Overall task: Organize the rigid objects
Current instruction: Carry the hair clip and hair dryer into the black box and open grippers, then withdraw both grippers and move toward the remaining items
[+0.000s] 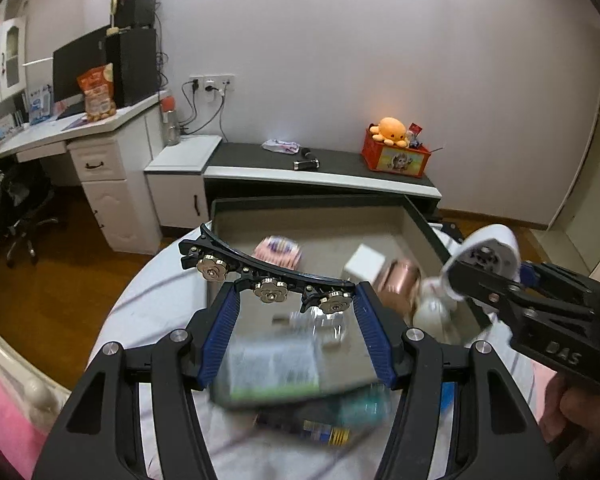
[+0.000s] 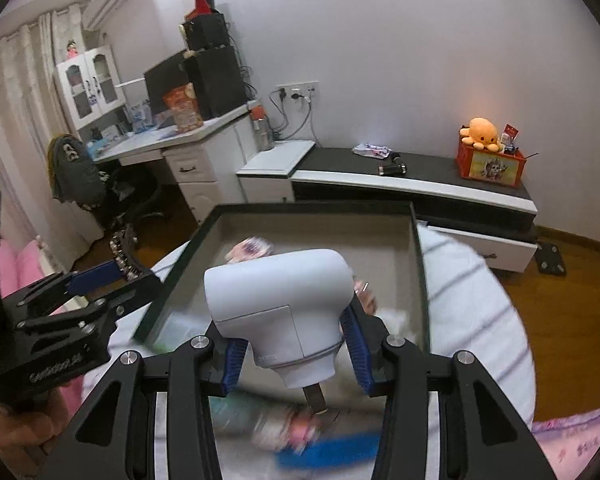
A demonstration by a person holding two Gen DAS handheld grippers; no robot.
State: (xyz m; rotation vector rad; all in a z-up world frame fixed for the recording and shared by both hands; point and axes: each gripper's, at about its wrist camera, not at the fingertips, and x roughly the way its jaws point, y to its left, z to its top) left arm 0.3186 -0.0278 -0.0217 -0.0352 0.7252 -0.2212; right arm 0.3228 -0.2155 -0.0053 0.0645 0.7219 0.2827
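We hold a hair clip [image 1: 268, 276] in the left jaws and a white hair dryer [image 2: 280, 312] in the right, both over the partly filled drawer [image 1: 424, 224], neither placed yet.

Both tools share one build — matte black frames with triangular cut-outs and round silver screw heads. The left hand-held gripper [image 1: 296, 300] has ribbed blue pads [image 1: 220, 336] lining its fingers; the right hand-held gripper [image 2: 296, 344] matches. Raised lettering marks each black body, and bare skin of a hand [image 2: 16, 432] shows beneath one.
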